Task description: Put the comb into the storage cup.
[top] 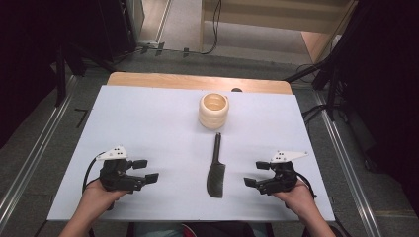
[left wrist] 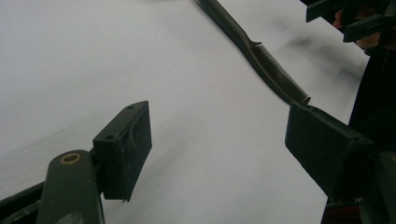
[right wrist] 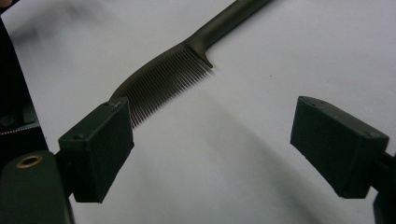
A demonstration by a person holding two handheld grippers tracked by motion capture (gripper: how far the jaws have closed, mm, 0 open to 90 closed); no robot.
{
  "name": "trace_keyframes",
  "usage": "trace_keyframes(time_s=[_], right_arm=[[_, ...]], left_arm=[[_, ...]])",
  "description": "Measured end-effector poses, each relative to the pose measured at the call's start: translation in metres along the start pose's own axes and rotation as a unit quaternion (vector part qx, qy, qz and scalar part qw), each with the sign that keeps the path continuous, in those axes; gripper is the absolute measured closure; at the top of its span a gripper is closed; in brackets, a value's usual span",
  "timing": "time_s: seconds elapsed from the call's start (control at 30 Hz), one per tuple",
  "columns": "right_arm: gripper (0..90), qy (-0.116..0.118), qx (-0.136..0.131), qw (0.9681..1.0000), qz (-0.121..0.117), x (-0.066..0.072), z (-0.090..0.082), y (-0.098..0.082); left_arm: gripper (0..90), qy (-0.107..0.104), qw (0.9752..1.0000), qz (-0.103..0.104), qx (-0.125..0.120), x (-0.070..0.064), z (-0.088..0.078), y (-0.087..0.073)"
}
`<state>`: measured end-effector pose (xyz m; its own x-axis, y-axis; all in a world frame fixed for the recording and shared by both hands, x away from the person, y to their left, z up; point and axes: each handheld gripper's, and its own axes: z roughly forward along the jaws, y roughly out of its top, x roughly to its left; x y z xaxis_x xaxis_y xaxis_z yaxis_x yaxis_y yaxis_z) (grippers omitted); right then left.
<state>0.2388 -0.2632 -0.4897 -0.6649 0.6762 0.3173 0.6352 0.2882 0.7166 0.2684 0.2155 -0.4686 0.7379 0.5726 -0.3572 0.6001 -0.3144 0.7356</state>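
With no readable writing on it, the dark comb (top: 216,170) lies on the white bench (top: 148,123) between the left tongs (top: 146,170) and right tongs (top: 257,174), both wide open and empty.

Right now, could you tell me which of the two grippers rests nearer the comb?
The right gripper; the comb lies right of centre, farther from the left gripper.

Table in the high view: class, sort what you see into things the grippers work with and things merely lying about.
In the job:
black plastic comb
cream ribbed round cup
left gripper, open
right gripper, open

Lying about:
white table sheet
floor cables
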Motion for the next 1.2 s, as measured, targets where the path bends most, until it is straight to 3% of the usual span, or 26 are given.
trace_keyframes(time_s=[0.63, 1.2], right_arm=[[11.6, 0.007, 0.001, 1.0000, 0.002, 0.0002, 0.0021, 0.0015], [11.6, 0.006, 0.008, 0.9999, 0.002, -0.0003, 0.0036, 0.0010]], left_arm=[[23.6, 0.001, 0.9999, -0.013, 0.009, 0.0012, 0.0014, 0.0001], [23.7, 0.002, 0.9998, -0.008, 0.016, 0.0005, 0.0022, 0.0004]])
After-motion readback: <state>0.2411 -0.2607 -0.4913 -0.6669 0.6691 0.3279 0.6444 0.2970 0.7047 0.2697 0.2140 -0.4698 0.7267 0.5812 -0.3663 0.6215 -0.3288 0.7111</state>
